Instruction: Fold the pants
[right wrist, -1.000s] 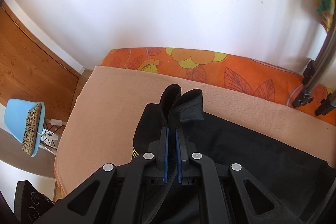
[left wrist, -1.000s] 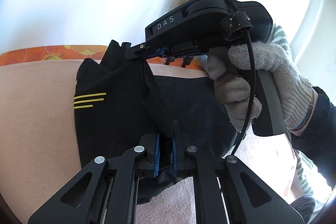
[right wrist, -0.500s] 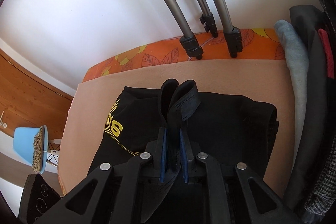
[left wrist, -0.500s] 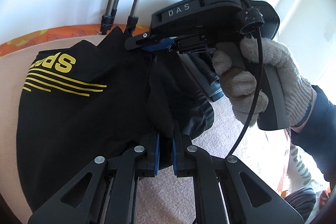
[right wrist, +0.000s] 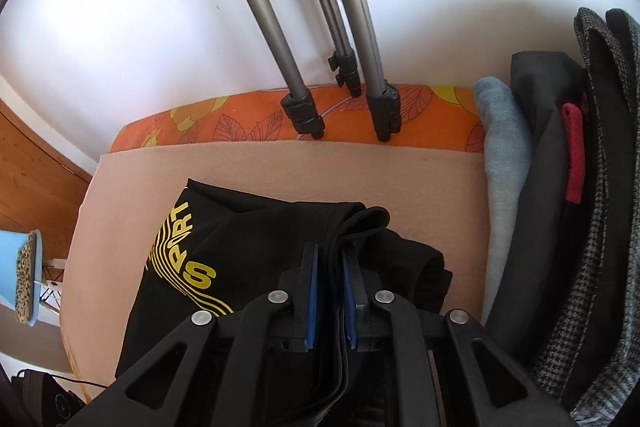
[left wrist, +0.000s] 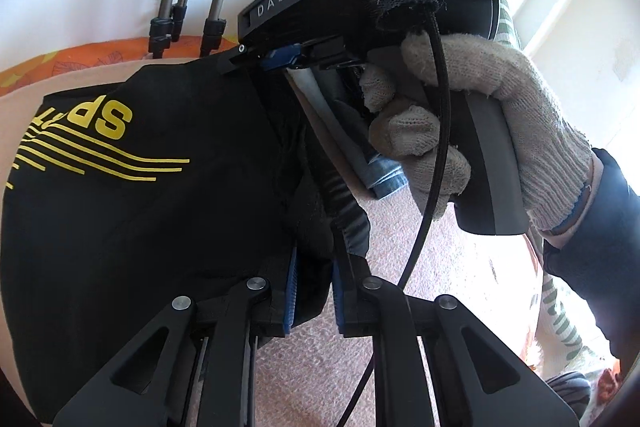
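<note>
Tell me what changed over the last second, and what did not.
Both grippers carried the black pants rightward across the peach blanket, toward the folded clothes stack; the yellow print now shows fully. Unchanged: left gripper and right gripper stay shut on the fabric.

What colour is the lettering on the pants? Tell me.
Yellow, on the black pants; the lettering shows best in the right wrist view.
</note>
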`<state>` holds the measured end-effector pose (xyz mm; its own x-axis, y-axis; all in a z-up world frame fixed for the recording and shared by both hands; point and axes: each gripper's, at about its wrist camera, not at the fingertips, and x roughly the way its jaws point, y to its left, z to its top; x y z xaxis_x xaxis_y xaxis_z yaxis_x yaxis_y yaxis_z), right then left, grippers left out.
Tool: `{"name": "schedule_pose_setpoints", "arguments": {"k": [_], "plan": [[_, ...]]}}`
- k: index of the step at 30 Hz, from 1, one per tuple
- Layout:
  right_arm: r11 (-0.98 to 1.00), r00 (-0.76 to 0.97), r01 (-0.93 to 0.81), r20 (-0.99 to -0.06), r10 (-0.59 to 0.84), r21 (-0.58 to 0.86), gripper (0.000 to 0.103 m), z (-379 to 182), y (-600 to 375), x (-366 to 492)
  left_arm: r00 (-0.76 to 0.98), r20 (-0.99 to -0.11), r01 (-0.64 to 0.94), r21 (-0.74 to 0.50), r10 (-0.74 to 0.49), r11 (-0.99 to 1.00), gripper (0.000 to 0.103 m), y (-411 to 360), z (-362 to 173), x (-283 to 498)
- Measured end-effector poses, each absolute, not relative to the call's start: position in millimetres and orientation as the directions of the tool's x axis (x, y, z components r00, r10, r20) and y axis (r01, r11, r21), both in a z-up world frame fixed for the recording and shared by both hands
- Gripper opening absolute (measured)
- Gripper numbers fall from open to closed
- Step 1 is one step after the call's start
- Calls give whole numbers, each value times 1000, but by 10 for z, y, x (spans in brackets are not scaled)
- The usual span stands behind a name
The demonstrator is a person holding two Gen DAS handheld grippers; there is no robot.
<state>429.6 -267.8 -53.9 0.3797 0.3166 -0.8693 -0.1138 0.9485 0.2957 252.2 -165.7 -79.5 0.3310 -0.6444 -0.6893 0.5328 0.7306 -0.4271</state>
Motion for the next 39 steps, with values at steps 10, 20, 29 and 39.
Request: {"name": "schedule_pose_setpoints", "arguments": {"k": [10,20,29,39], "plan": [[949,451,-186,-836,311,253,48,-87,-2670,4244,385,-698,550,-351,-603,758,29,-1067,-486,2194],[939,333,-77,-879,342,336,48,-568,-2696,4308,486,-772,427,-198,-408,882,29,-225,-626,2405],[939,349,-101,-873,342,328,0,-568,-2597,4248,450,-795,438,-199,-406,877,29,-209,-807,2441],[991,334,-86,-935,122,99,28,-489,-2709,4210,441,-801,479,-171,-404,861,29,-316,-827,2425]]}}
